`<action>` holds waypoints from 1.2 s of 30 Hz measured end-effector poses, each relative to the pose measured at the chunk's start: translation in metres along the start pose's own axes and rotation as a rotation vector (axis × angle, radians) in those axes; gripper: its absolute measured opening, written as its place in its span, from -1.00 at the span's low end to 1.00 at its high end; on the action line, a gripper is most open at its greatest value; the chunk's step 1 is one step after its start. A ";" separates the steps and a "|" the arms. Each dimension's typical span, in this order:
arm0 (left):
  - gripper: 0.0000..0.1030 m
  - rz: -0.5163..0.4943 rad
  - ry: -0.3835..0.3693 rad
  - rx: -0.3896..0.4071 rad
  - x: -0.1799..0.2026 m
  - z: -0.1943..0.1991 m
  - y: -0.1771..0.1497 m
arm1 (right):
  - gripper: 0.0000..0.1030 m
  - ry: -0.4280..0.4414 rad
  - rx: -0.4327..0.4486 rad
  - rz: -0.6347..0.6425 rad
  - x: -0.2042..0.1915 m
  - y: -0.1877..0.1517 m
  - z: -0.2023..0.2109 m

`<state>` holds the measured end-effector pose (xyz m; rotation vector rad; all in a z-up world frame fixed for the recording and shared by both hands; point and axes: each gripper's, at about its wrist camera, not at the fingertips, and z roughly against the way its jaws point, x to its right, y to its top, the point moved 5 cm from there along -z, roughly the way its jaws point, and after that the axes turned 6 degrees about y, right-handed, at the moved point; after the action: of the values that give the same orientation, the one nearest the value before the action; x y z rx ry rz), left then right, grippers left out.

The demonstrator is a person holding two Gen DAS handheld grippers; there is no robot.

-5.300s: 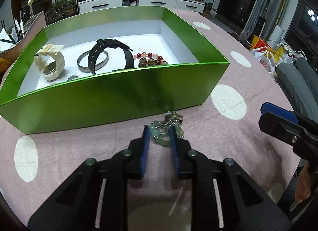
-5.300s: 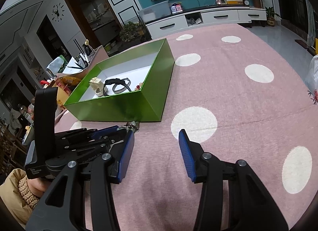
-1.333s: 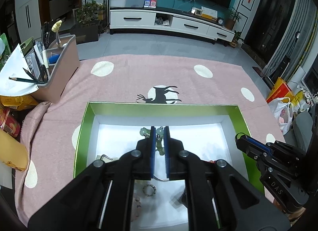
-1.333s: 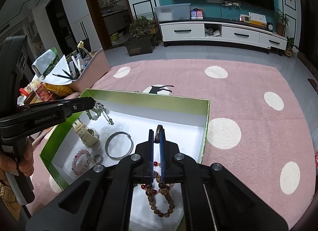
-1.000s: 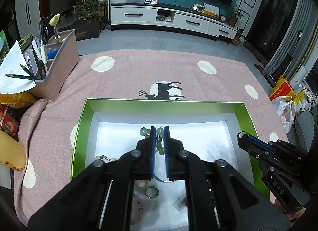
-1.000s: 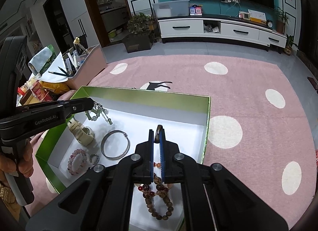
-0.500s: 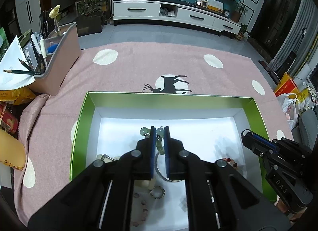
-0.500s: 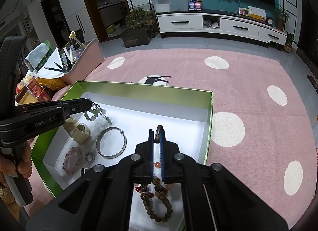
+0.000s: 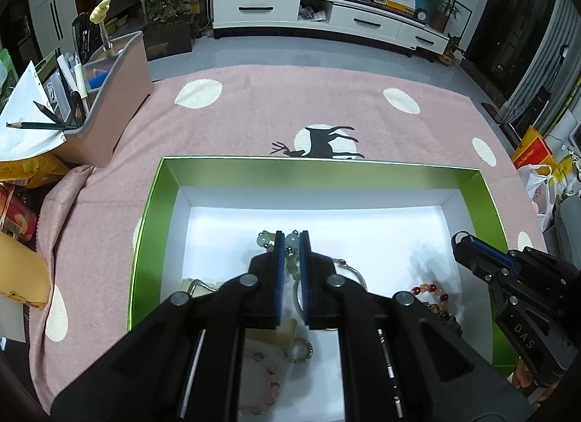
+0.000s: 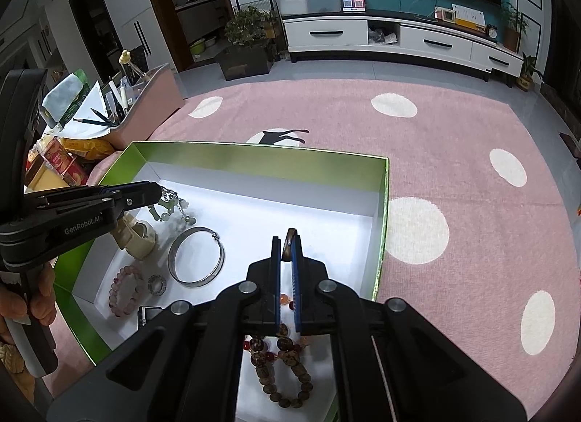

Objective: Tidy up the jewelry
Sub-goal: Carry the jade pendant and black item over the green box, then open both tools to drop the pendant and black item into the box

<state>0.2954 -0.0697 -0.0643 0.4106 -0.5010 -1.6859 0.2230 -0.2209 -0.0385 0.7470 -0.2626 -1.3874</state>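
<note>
Both hand-held grippers poised over the green box, each carrying a piece.

We hold the left hand-held gripper (image 9: 289, 236) above the green box (image 9: 152, 197), its pads clamped on a jade bead chain (image 10: 173, 206) that dangles over the cream watch (image 10: 139, 236) and silver bangle (image 10: 196, 256). Our right hand-held gripper (image 10: 289, 240) points down over the box's right half, pinched together on a dark strap (image 10: 289, 242), above the brown bead bracelets (image 10: 287, 374).
</note>
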 end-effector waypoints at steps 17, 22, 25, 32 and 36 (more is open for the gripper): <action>-0.86 -0.013 0.012 -0.017 0.002 -0.004 -0.005 | -0.91 0.001 -0.008 -0.002 0.001 -0.001 -0.002; -0.86 -0.019 0.018 -0.020 0.003 -0.004 -0.006 | -0.91 0.000 -0.012 -0.003 0.002 -0.003 -0.002; -0.86 -0.020 0.018 -0.020 0.004 -0.004 -0.006 | -0.91 0.000 -0.012 -0.004 0.003 -0.003 -0.002; -0.86 -0.018 0.019 -0.021 0.004 -0.004 -0.006 | -0.91 -0.001 -0.013 -0.004 0.003 -0.003 -0.002; -0.86 -0.019 0.019 -0.020 0.003 -0.003 -0.006 | -0.88 -0.003 -0.014 -0.006 0.005 -0.003 -0.001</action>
<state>0.2916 -0.0727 -0.0697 0.4175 -0.4678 -1.7024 0.2218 -0.2251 -0.0420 0.7343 -0.2530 -1.3949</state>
